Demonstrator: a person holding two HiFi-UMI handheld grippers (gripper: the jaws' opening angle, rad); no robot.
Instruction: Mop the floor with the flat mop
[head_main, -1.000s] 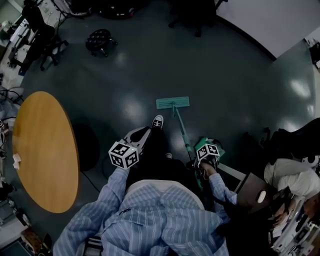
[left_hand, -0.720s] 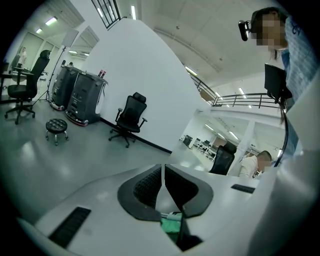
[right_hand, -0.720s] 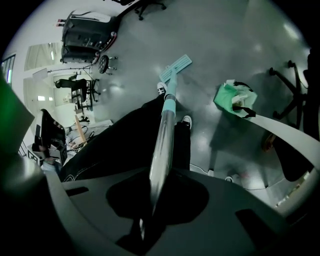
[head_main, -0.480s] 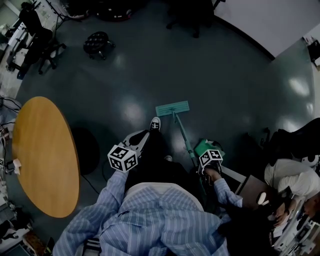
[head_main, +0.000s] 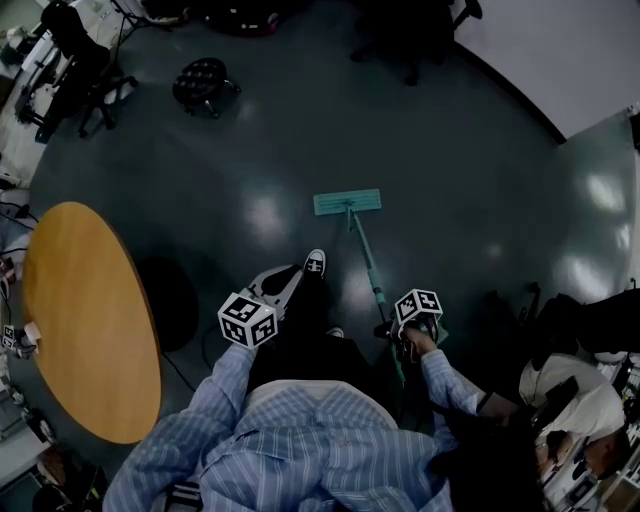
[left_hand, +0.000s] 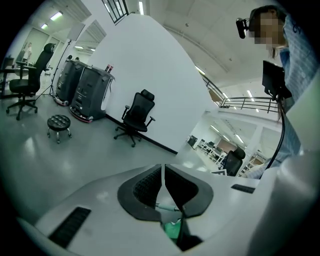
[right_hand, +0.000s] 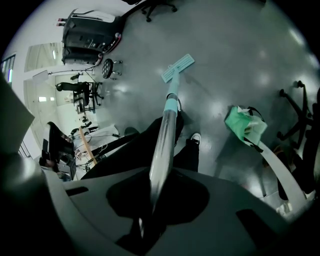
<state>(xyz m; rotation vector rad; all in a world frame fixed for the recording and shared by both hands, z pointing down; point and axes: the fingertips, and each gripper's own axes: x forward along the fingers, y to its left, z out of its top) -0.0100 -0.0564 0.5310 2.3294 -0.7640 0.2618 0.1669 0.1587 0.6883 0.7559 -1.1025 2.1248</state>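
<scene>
The flat mop's teal head (head_main: 347, 203) lies flat on the dark floor ahead of my shoe (head_main: 315, 263). Its handle (head_main: 366, 260) slants back to my right gripper (head_main: 404, 322), which is shut on it. In the right gripper view the silver handle (right_hand: 164, 142) runs out from between the jaws of the right gripper (right_hand: 156, 176) to the mop head (right_hand: 177, 68). My left gripper (head_main: 282, 280) hangs left of the handle, apart from it. In the left gripper view the left gripper (left_hand: 163, 169) is shut with nothing held.
A round wooden table (head_main: 90, 320) stands at the left. A black stool (head_main: 203, 80) and office chairs (head_main: 408, 38) stand at the far side. A green bag (right_hand: 245, 125) hangs on a chair at my right. Another person (head_main: 570, 395) sits at the lower right.
The mop head has slid forward, farther from my shoe. My right gripper keeps its hold on the handle. The left gripper has hardly moved.
</scene>
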